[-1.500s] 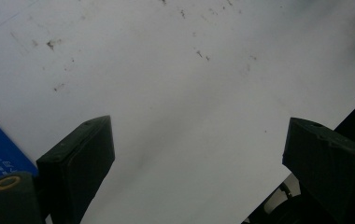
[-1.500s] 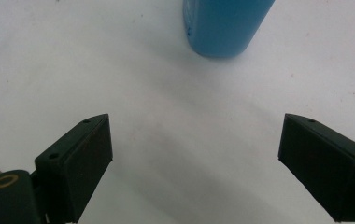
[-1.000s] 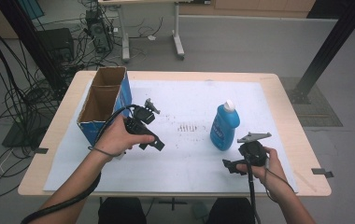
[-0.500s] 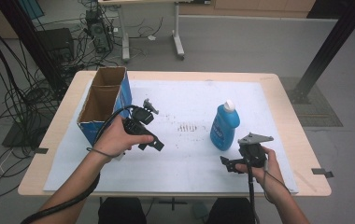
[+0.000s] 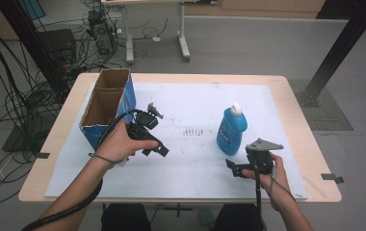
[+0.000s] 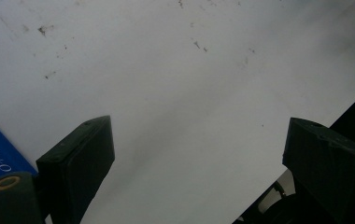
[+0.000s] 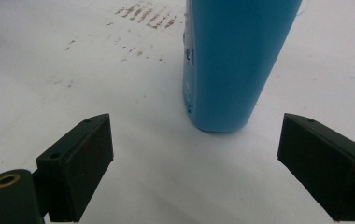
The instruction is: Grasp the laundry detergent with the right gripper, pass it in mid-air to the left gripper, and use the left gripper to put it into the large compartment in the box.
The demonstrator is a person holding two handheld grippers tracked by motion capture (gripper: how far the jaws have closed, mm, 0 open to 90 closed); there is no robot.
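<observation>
On the table lies a mat. A box stands at its far left, a bottle upright right of centre. The left gripper is just right of the box; the right gripper is just near of the bottle.

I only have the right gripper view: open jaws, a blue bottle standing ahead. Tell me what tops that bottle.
Observer: The blue plastic bottle carries a white cap, seen in the high view.
Operator: Report where the other hand is.
Observer: The left hand-held gripper is over the white table sheet, jaws open with nothing between them, beside an open brown cardboard box with blue sides.
Operator: State what's between bottle and box.
Observer: A patch of small dark marks on the sheet, nothing standing there.
</observation>
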